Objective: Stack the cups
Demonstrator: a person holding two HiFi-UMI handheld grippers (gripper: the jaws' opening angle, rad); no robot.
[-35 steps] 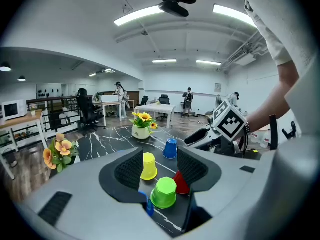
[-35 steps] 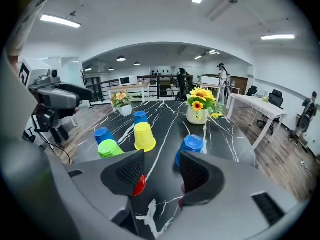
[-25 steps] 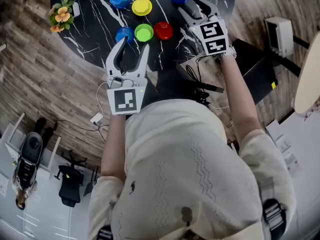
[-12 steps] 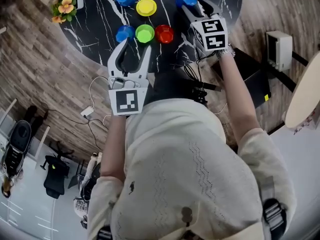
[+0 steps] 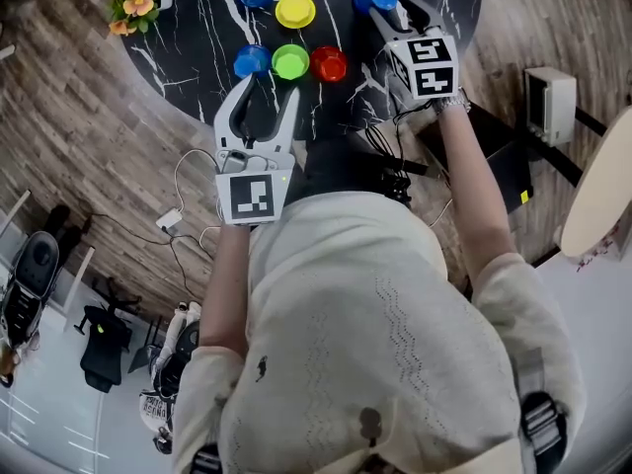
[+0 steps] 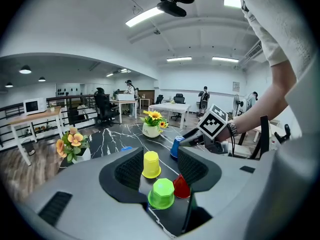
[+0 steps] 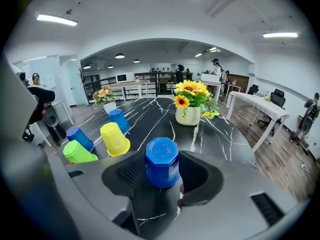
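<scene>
- The table (image 5: 197,28) carries six upturned cups. Five of them cluster on the head view's left and middle, and one stands alone on its right.
- The right gripper (image 7: 161,176) is the nearer hand for the first pick. The lone blue cup (image 7: 162,159) stands right between its jaws, base up and axis upright, filling the gap.
- Those jaws have just been closing with the cup between them. Both pads now seem to meet its walls, so I judge the grip is on or nearly so.
- The left gripper (image 5: 267,87) hovers with its jaws wide and nothing in them, just short of the near row.
- Through its gap the green cup (image 6: 161,194) sits lower and ahead on the table, untouched. The red cup (image 6: 181,186) is just beside it, and the yellow cup (image 6: 151,164) farther on.
- The likely move is lifting the blue cup straight up, then carrying it leftward in the head view over another cup.
</scene>
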